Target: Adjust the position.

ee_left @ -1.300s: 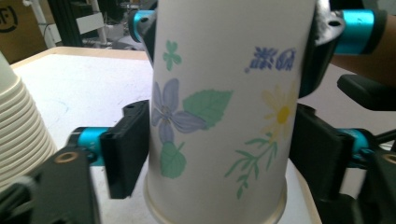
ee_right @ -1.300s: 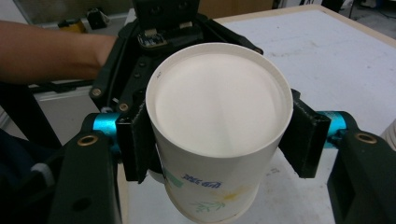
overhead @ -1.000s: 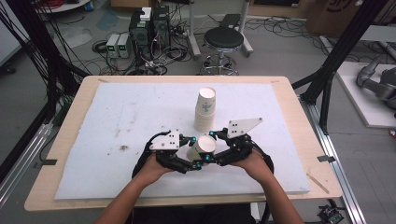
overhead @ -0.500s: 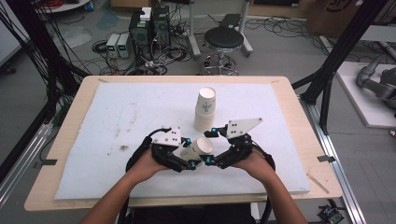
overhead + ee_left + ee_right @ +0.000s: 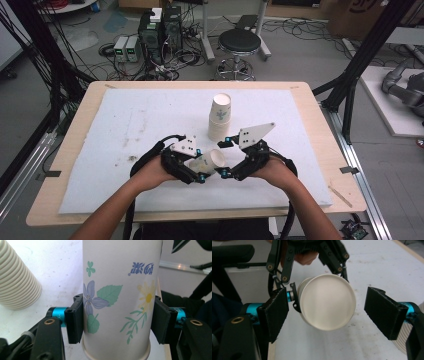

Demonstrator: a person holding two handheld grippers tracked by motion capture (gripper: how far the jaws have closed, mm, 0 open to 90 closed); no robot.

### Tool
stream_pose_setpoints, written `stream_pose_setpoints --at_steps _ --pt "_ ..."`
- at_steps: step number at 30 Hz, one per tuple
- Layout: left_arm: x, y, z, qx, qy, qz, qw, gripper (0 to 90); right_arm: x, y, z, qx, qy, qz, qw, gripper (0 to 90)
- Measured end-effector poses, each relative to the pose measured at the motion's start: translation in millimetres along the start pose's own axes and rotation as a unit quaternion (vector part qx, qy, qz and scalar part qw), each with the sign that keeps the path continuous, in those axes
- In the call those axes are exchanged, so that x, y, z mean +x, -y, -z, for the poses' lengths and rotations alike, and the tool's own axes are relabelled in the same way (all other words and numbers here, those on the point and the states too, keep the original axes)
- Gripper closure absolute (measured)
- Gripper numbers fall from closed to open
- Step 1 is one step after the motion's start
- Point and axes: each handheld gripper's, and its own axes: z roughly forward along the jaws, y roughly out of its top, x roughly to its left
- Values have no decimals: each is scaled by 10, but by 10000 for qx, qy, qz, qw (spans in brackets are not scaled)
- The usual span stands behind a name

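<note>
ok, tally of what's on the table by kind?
Stack of paper cups: 1
Single flowered paper cup, clamped by the left gripper: 1
Grippers, counting the open right gripper: 2
Total: 4

- paper cup [image 5: 117,302] in left gripper view: both ends cut off by the top and bottom edges; blue print near the top too stylised to read
- stack of cups [image 5: 17,282] at left of the same view: cut by left and top edges, count can't be told
- right gripper view: held cup's wall hidden behind its own round end; the left gripper [image 5: 294,293] gripping it partly hidden behind that cup
- ribbed stack at that view's right bottom corner mostly behind the right pad [image 5: 384,312]
- high view: forearms cut off at the near edge; cup's flower print too small to tell
</note>
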Motion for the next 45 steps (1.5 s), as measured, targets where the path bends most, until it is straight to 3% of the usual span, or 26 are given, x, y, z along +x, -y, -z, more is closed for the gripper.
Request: stream_pose_setpoints --at_steps 10,16,23,26,31,34,39,41,45 --pt "-6 -98 32 577 39 -282 9979 366 9 -15 -104 330 -105 271 9990 201" --pt "-18 -104 17 716 145 -316 9968 366 22 -110 -156 585 -191 517 9968 206" --pt "-25 -93 9 799 252 -332 9959 366 31 -122 -197 773 -348 662 9942 299" --pt "-26 -81 -1 787 303 -351 9958 366 39 -124 -202 768 -400 746 9934 364" --pt "-29 -62 -8 778 373 -415 9954 365 45 -118 -206 808 -447 820 9923 377" --pt "-32 -49 -1 637 329 -450 9964 331 49 -116 -193 766 -467 785 9929 379" --pt "-26 62 41 -49 175 -241 9995 176 36 -103 -141 686 -508 677 9940 379" --pt "-27 122 79 -401 169 -102 9990 173 36 -91 -123 656 -496 647 9945 379" --pt "-56 231 129 -889 82 -62 9960 174 31 -42 -85 540 -483 553 9958 380"
